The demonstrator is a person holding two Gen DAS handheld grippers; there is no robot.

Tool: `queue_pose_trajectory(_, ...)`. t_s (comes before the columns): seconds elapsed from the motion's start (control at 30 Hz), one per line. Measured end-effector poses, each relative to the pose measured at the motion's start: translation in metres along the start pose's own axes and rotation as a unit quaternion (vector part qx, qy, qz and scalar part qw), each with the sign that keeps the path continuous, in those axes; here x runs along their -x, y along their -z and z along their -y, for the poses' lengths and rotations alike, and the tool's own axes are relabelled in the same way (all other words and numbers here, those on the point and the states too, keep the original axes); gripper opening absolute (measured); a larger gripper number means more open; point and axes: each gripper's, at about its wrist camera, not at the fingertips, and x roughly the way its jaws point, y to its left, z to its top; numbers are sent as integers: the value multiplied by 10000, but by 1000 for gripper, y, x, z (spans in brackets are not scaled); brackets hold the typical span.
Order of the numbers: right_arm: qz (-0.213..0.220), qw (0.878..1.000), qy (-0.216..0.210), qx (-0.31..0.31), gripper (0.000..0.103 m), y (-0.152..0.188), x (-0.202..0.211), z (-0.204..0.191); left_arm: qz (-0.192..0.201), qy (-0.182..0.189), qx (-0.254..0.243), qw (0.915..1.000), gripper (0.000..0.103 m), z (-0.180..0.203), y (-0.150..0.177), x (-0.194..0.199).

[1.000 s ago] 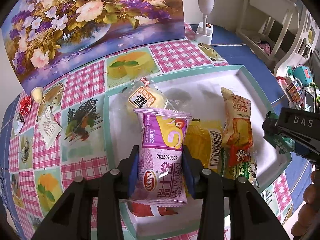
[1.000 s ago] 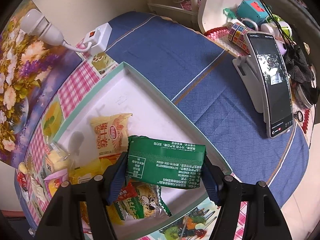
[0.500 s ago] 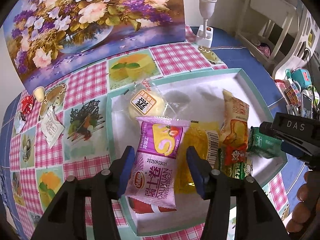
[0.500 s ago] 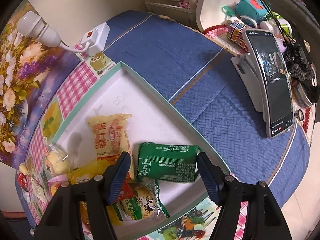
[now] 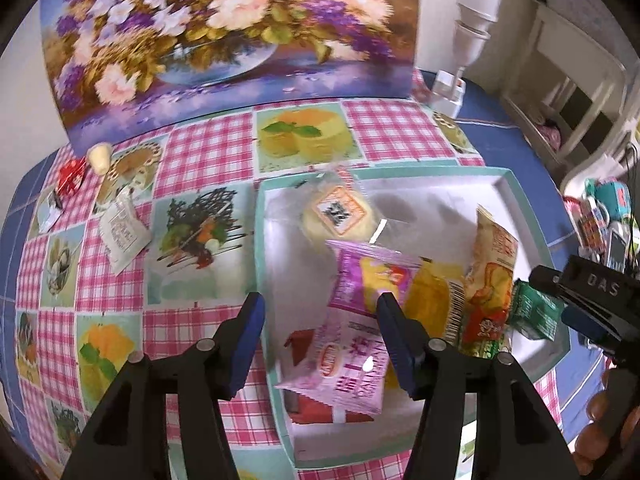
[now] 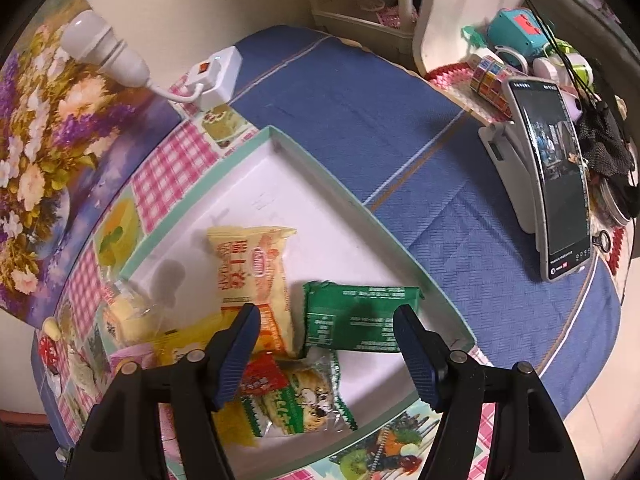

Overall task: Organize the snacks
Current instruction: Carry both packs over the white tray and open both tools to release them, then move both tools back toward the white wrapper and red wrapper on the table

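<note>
Left gripper [image 5: 320, 312] hovering over the 9 o'clock edge of the white tray [image 5: 516, 188], jaws opening, clamped on nothing. Purple swiss-roll packet [image 5: 356, 320] lying loose in the tray, mostly between the blue pads, tilted over the other snacks; right pad overlapping its edge in the view, contact impossible to tell. Clear-wrapped pale cake [image 5: 340, 212] toward 12 o'clock of the purple packet, at the tray's far left corner. Yellow packet [image 5: 432, 300] just beside the purple one at 3 o'clock, then an orange packet [image 5: 492, 264] standing on edge further toward 3 o'clock.

Right gripper [image 6: 326, 320] above the tray's near right corner, jaws well apart, holding nothing. Green packet [image 6: 360, 316] lying flat on the tray floor between the pads, touching neither. Orange packet [image 6: 252, 268] at its 9 o'clock, a green-and-white snack bag [image 6: 296, 404] at 7 o'clock, partly under the left pad.

Tray sitting on a desk covered with a pink checked cloth [image 5: 200, 152] and a blue cloth [image 6: 360, 104]. Flower painting [image 5: 240, 32] at 12 o'clock in the left wrist view. Phone on a stand [image 6: 560, 184] at 2 o'clock in the right wrist view.
</note>
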Motion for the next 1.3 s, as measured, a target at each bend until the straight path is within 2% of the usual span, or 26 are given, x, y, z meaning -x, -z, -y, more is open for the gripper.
queue_pose_trajectory(0.03,8,10000,-24,36,73,0,1,-2,-8,-20,51,10000,62,-2,0,0)
queue_pose_trajectory(0.1,23,9999,-128,97,74,2,2,-9,-33,-98,240,9997,78,-12,-1,-1)
queue_pose_trajectory(0.2,18,9993,-263,270,77,6,5,-23,-58,-226,514,9984,78,-26,-1,-3)
queue_pose_trajectory(0.33,38,9979,-311,561,78,14,8,-43,-168,-467,1130,9924,78,-57,-1,-6)
queue_pose_trajectory(0.47,104,9959,-376,818,81,22,12,-61,-228,-824,1752,9808,78,-95,2,-6)
queue_pose_trajectory(0.67,249,9920,-447,1153,89,32,18,-81,-211,-1026,2423,9645,79,-142,11,1)
queue_pose_trajectory(0.77,334,9901,-444,1288,94,36,20,-88,-166,-1131,2590,9591,79,-156,13,6)
queue_pose_trajectory(0.83,388,9891,-435,1352,101,38,22,-92,-124,-1166,2692,9559,79,-165,13,9)
queue_pose_trajectory(1.0,475,9872,-396,1472,101,43,24,-100,-47,-1208,2846,9510,79,-179,15,15)
queue_pose_trajectory(1.17,581,9850,-352,1584,101,47,29,-107,31,-1316,2865,9490,79,-187,16,22)
queue_pose_trajectory(1.3,690,9818,-375,1727,101,53,35,-117,59,-1412,2693,9526,79,-190,13,24)
